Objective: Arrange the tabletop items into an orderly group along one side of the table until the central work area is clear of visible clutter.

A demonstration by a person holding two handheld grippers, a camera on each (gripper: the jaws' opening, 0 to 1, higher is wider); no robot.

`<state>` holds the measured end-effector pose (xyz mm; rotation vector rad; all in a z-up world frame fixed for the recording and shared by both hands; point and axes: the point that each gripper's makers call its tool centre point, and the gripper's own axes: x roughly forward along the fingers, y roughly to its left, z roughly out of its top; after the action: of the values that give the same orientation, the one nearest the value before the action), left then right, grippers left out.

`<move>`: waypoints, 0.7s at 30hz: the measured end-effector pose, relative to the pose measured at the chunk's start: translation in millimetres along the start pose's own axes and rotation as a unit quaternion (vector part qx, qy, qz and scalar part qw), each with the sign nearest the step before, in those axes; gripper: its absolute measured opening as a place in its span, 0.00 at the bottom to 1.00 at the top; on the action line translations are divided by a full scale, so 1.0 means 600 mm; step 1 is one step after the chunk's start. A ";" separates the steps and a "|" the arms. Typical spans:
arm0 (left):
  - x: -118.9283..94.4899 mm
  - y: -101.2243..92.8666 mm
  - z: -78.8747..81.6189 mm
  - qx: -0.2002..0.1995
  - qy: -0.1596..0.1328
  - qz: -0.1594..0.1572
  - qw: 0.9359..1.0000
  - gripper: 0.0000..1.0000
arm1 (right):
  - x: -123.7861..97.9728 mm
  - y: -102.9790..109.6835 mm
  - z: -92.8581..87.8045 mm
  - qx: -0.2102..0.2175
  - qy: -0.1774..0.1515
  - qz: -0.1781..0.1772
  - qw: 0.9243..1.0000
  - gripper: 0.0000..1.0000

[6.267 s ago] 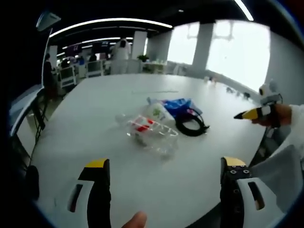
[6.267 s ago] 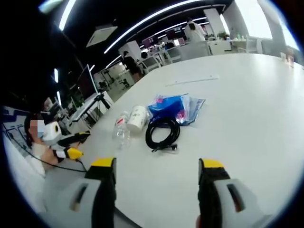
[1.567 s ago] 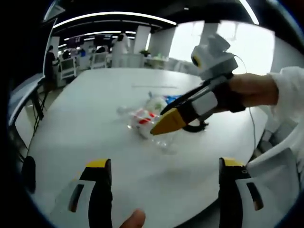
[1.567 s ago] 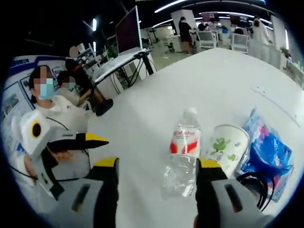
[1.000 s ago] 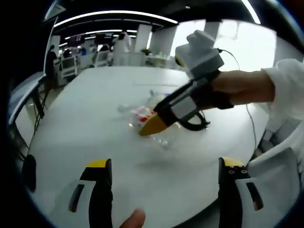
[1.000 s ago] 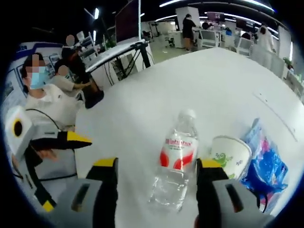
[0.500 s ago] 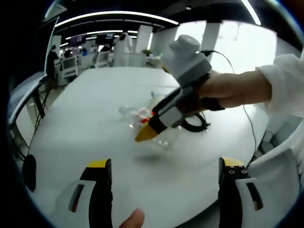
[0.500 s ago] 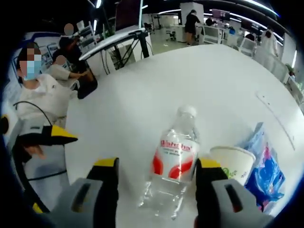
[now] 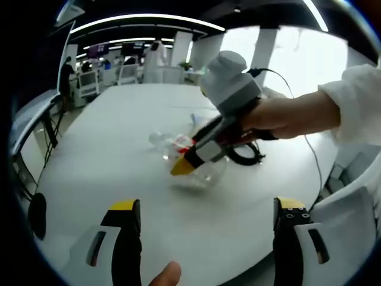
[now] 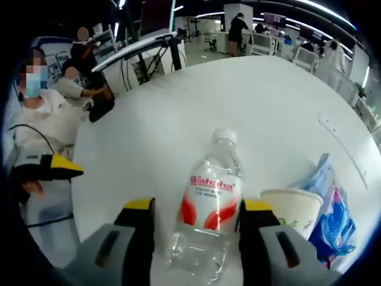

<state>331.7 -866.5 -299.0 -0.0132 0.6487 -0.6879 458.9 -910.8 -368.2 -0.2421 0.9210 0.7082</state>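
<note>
A clear, thin-walled plastic water bottle [image 10: 209,205] with a glossy red-and-white printed film label and a matt white screw cap is seen lying on a smooth, matt white table top [image 10: 149,143], whose surface carries only soft reflections of the ceiling lights. Beside the bottle, a white paper cup [image 10: 290,208] with a green print is shown with a dull, uncoated finish. A crinkled blue plastic bag [image 10: 334,223] is marked by shiny creases. A coiled black cable [image 9: 245,156] is sheathed in smooth, faintly glossy rubber or plastic. The right gripper [image 9: 181,167] is cased in grey-white moulded plastic with matt yellow tips.
</note>
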 end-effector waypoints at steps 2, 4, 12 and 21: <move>0.000 0.002 -0.003 0.003 0.005 0.004 1.000 0.89 | -0.002 0.003 -0.003 0.000 0.004 -0.001 1.000 0.55; -0.001 0.006 0.003 0.000 -0.004 0.010 1.000 0.92 | -0.001 -0.001 -0.010 -0.019 0.019 -0.007 1.000 0.51; -0.003 0.021 -0.002 -0.017 -0.002 0.023 1.000 0.91 | 0.011 -0.004 -0.014 -0.020 0.021 -0.027 0.999 0.47; 0.002 0.025 -0.014 -0.015 0.017 0.031 0.999 0.91 | 0.000 -0.003 -0.012 -0.031 0.013 -0.020 0.999 0.39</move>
<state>336.4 -853.9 -309.6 -0.0083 0.6894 -0.6192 455.5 -915.6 -372.8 -0.3242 0.9183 0.6985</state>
